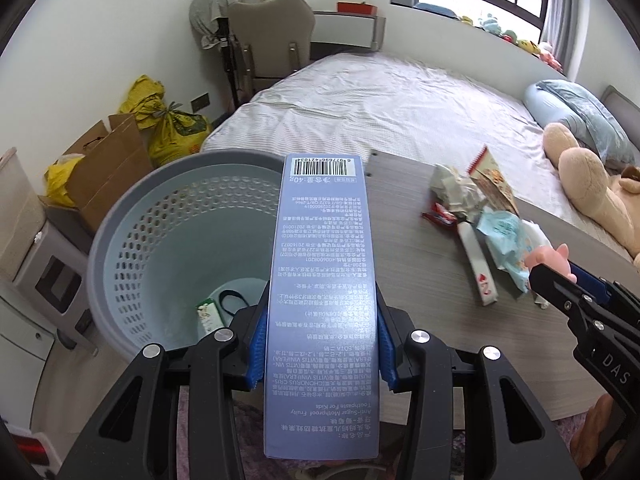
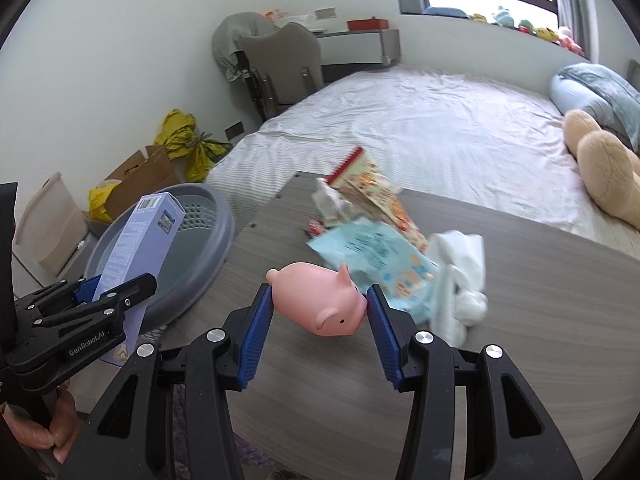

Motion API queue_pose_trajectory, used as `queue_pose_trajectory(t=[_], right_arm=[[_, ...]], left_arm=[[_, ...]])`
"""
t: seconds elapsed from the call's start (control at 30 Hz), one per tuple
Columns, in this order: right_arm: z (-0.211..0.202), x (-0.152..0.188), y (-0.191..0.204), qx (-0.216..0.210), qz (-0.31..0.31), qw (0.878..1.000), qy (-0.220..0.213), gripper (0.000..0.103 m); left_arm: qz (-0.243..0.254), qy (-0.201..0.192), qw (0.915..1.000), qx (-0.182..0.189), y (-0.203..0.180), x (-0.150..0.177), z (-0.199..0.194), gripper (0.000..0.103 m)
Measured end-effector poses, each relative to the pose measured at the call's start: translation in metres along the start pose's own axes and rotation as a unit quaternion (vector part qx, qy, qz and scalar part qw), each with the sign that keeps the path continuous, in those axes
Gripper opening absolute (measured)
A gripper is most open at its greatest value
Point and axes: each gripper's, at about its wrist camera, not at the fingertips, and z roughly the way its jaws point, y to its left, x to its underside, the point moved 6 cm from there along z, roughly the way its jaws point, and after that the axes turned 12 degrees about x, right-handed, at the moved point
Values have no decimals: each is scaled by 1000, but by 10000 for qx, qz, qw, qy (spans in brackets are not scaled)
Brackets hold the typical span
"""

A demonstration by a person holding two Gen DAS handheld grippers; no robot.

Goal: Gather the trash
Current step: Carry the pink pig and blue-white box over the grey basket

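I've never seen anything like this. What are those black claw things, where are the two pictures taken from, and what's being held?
No robot here: a person holds a two-fingered clamp tool in each hand, and a wide-angle camera on each tool looks along its fingers. In the left camera's picture, the left gripper is clamped on a long blue toothpaste box, next to a grey perforated bin beside the table. In the right camera's picture, the right gripper pinches a pink toy pig. On the wooden table lies a heap of wrappers and crumpled tissue. A bed is behind it.
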Motion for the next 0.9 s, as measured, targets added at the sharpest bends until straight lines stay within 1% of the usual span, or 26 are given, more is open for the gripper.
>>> queue_pose_trajectory(t=[0.27, 0.47, 0.9], right_arm=[[10, -17, 56, -311, -414, 9987, 9, 47], [20, -25, 90, -470, -649, 9968, 35, 47], [45, -34, 148, -758, -1020, 9918, 156, 47]], left_arm=[[-363, -111, 9989, -285, 57, -6, -12, 42], [-549, -115, 9976, -413, 91, -6, -11, 42], [-823, 44, 9953, -517, 135, -7, 5, 42]])
